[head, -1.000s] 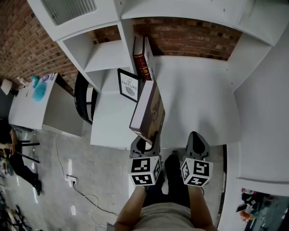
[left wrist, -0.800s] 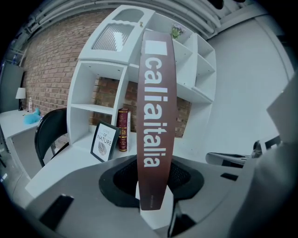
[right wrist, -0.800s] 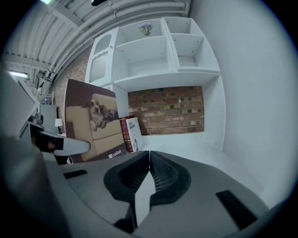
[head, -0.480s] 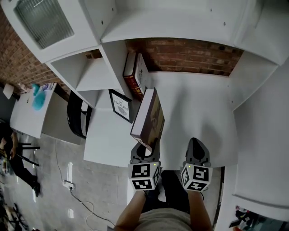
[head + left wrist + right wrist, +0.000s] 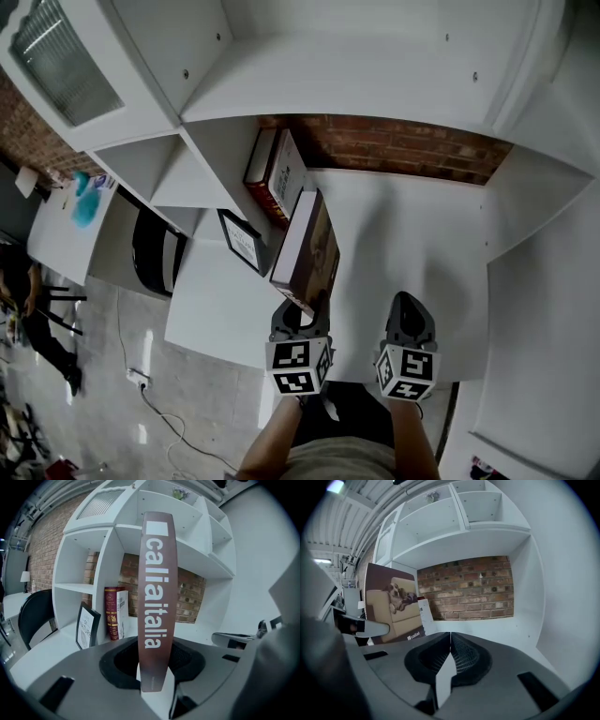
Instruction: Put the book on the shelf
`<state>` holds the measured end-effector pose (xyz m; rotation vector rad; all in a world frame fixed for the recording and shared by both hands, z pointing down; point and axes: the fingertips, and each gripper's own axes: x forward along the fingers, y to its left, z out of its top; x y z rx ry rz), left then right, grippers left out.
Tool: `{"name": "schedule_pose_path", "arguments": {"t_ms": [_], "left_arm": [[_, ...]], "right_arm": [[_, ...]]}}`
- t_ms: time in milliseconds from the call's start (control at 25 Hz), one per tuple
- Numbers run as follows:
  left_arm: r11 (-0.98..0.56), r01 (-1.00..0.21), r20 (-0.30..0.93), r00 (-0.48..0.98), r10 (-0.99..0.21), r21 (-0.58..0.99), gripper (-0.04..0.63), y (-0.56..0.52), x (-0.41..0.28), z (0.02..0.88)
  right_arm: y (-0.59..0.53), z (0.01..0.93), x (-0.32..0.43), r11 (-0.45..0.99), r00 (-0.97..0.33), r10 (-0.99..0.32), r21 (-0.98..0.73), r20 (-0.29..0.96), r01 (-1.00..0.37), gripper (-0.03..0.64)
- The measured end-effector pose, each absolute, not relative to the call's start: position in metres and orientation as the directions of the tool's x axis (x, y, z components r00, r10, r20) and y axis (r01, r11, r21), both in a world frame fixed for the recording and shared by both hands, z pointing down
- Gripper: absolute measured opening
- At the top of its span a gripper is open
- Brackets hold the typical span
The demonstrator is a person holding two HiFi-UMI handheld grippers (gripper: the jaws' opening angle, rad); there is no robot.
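A brown book [image 5: 305, 251] with a dog-on-sofa cover stands on edge, spine up, over the front of the white shelf board [image 5: 412, 234]. My left gripper [image 5: 302, 314] is shut on its near end; in the left gripper view the spine [image 5: 157, 597] rises between the jaws of that gripper [image 5: 157, 677]. The book's far end reaches close to a red book [image 5: 265, 176] and a white book [image 5: 289, 178] standing against the left divider. My right gripper [image 5: 410, 314] hovers to the right of the book, shut and holding nothing [image 5: 450, 653]; the cover [image 5: 391, 609] shows at its left.
A framed print [image 5: 241, 241] leans at the shelf's left front, left of the held book. A brick wall [image 5: 394, 145] backs the compartment. Below at left stand a black chair [image 5: 155, 258] and a pale side table [image 5: 66, 225].
Both grippers and the book have moved forward toward the shelf. The book's far end now lies nearer the standing books.
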<state>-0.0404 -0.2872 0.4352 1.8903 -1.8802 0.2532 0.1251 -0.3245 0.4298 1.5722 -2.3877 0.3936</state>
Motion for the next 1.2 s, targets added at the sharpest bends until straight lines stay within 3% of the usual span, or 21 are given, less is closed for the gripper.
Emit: {"name": "schedule_pose_path", "arguments": {"t_ms": [480,1200], "left_arm": [[0.072,-0.984,0.459,0.010,-0.889,0.161,0.147,-0.320,-0.039,0.443],[-0.003,-0.986,0.477,0.083,-0.875,0.167,0.147,-0.381,-0.053,0.459]], "right_arm": [[-0.364,0.440,0.126,0.413,-0.420,-0.830,-0.101,0.366,-0.905,0.017],[-0.395,0.446,0.112,0.348,-0.358,-0.850,-0.100,0.387,-0.932,0.017]]}}
